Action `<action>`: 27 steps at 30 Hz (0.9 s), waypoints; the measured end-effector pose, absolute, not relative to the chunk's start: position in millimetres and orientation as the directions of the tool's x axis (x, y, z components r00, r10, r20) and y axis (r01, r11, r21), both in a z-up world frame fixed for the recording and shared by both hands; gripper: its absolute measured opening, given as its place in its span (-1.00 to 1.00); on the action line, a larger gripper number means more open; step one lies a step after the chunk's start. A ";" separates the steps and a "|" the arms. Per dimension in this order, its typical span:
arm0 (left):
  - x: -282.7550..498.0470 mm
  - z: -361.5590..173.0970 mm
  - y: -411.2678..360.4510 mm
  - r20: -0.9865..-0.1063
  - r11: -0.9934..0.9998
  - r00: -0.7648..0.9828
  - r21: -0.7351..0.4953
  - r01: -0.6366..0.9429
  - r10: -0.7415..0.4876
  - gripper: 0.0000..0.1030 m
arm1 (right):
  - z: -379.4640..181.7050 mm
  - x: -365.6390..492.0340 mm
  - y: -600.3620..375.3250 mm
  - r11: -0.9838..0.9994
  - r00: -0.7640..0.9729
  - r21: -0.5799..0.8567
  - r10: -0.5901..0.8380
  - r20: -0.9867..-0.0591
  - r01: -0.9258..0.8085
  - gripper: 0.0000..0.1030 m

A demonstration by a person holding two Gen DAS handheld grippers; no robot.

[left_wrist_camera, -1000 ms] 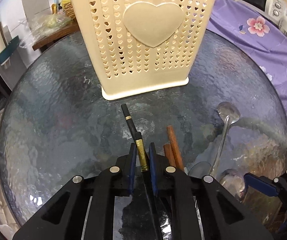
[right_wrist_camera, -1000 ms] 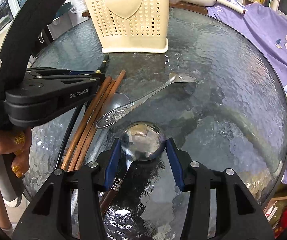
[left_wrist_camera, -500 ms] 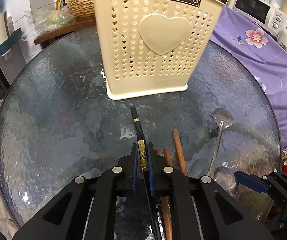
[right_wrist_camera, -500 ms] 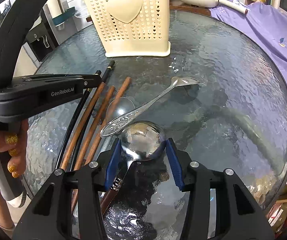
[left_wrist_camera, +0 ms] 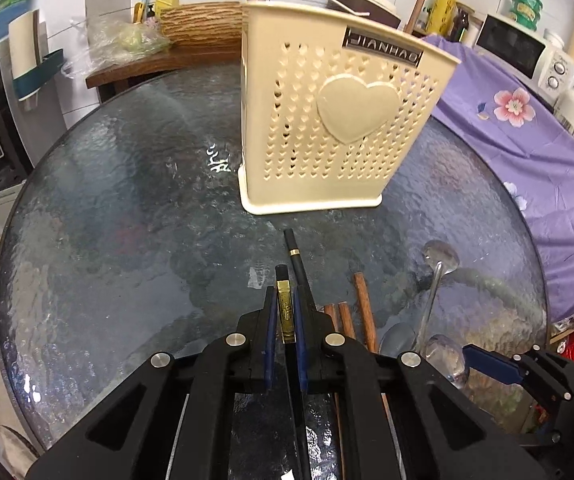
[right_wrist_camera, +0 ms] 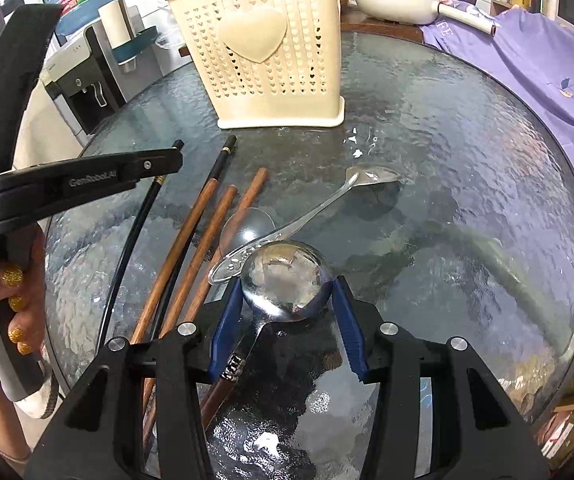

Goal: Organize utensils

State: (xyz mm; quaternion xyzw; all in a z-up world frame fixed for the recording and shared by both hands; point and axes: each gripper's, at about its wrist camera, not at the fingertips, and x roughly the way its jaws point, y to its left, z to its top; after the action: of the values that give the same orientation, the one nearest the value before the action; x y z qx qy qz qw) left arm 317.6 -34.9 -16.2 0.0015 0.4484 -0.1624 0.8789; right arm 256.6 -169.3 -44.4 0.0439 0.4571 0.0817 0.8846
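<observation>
left gripper [left_wrist_camera: 285,312]: blue pads pressed together on a black chopstick with gold band [left_wrist_camera: 286,310], gripped near its top end; the tip pokes out just past the pads, and the shaft bows down toward the bench edge in the right wrist view, lifted off the glass at the gripped end.
right gripper [right_wrist_camera: 287,304]: blue pads partly apart, one on each side of the bowl of a large steel spoon [right_wrist_camera: 287,280]; whether the pads touch the bowl cannot be told. dark handle runs back under the gripper.
person's hand [right_wrist_camera: 3,292]: wrapped around the left gripper's handle, gold glitter nails.
bench [left_wrist_camera: 107,220]: round, textured dark glass.
cream utensil holder [left_wrist_camera: 339,120]: upright on the far half of the bench, heart-shaped perforations, raised heart on the front, label "jianhao"; stick ends rise from its top.
second black chopstick [left_wrist_camera: 297,260]: flat on the bench, just beside the held one, pointing toward the holder.
three brown wooden chopsticks [right_wrist_camera: 207,232]: flat, roughly parallel, between the black chopstick and the spoons.
slim steel spoon [right_wrist_camera: 327,204]: flat, its patterned handle end near the large spoon's bowl.
clear spoon [right_wrist_camera: 247,228]: partly under the slim spoon's handle.
purple floral cloth [left_wrist_camera: 527,140]: beside the bench, right.
</observation>
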 end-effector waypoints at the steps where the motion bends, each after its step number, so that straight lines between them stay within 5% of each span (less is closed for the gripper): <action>1: 316.8 -14.4 -34.5 -0.786 0.946 0.547 -0.145 0.290 -0.288 -0.85 | -43.7 256.7 -169.8 0.982 0.572 0.153 0.186 -0.799 -0.106 -0.09; 27: 289.7 40.0 -20.9 -0.667 0.941 0.668 -0.167 0.296 -0.329 -0.87 | 1.6 230.9 -174.3 0.978 0.749 0.102 0.206 -0.629 -0.184 -0.09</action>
State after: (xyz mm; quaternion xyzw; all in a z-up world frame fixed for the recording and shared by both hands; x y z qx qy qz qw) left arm 289.7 -20.9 40.0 -0.0222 0.3695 -0.1710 0.9131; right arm 230.9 -174.3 1.6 0.0166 0.3383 0.1043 0.9351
